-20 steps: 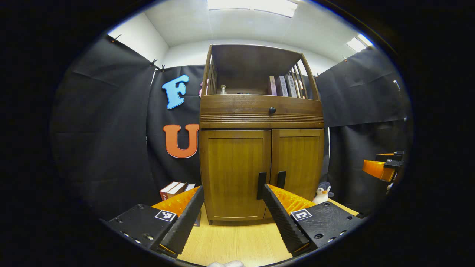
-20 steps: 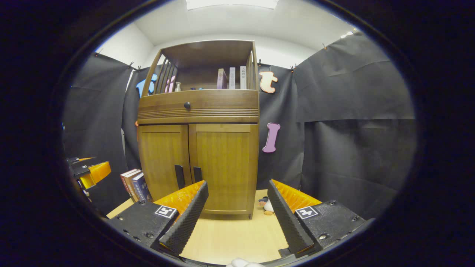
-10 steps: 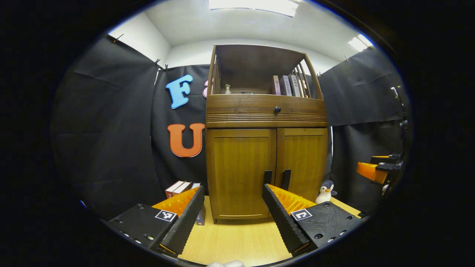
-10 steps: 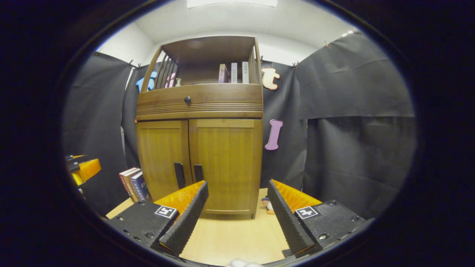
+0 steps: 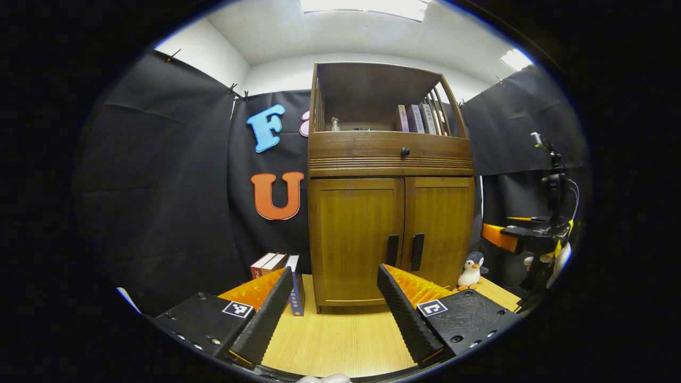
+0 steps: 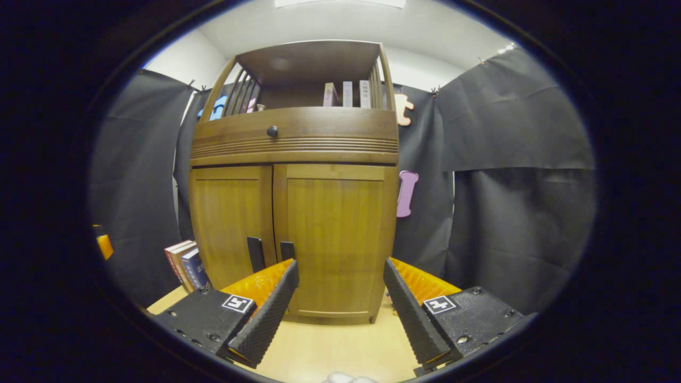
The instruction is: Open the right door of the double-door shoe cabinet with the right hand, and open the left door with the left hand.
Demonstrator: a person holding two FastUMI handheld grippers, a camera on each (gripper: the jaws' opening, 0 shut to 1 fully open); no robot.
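Note:
The wooden shoe cabinet [image 5: 391,159] stands on a light wood floor with both doors closed. Its left door [image 5: 355,234] and right door [image 5: 444,226] each carry a dark vertical handle, the left handle [image 5: 392,250] and right handle [image 5: 417,252], near the middle seam. My left gripper [image 5: 334,271] is open, empty and well short of the doors. My right gripper [image 6: 340,263] is open and empty in front of the right door [image 6: 338,229], with the right handle [image 6: 287,250] just above its left finger. From the left gripper view, the right gripper [image 5: 511,236] hangs at the far right.
Books [image 5: 276,263] lean on the floor left of the cabinet; a plush penguin [image 5: 471,270] sits to its right. A drawer knob [image 5: 405,151] and shelf books [image 5: 415,118] are above the doors. A dark stand [image 5: 553,181] rises at the right.
The right gripper has moved closer to the cabinet, which now looks larger in its view. The left gripper has drifted left, so the cabinet sits further right in its view. Doors remain closed.

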